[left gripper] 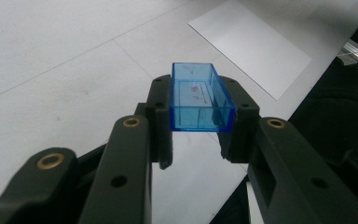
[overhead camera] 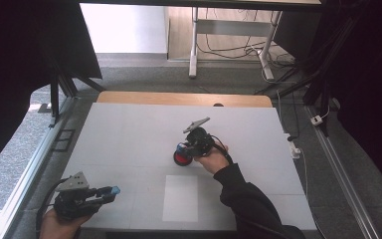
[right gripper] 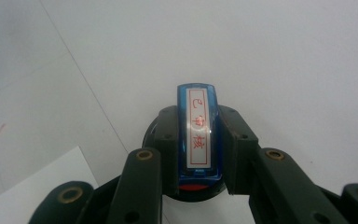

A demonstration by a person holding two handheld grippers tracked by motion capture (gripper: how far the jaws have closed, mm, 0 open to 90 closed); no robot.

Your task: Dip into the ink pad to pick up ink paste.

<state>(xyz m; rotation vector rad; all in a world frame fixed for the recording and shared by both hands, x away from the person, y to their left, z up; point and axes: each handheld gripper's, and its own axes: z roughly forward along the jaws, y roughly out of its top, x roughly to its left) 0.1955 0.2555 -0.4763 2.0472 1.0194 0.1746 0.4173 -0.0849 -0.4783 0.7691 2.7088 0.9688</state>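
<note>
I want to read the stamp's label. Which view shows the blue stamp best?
The right gripper view: the blue stamp sits close between the jaws, its label facing the camera. The high view shows it small, over the red ink pad.

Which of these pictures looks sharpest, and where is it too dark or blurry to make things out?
Right gripper view: sharpest, red characters readable on the blue plastic stamp. Left gripper view: the clear blue plastic cap is crisp, the near black jaws soft. High view: grainy, its left and right edges black, the white tabletop evenly lit, the round red ink pad small and smeared.

White paper sheet (overhead camera: 180, 198) flat on tbl (overhead camera: 129, 134).
</note>
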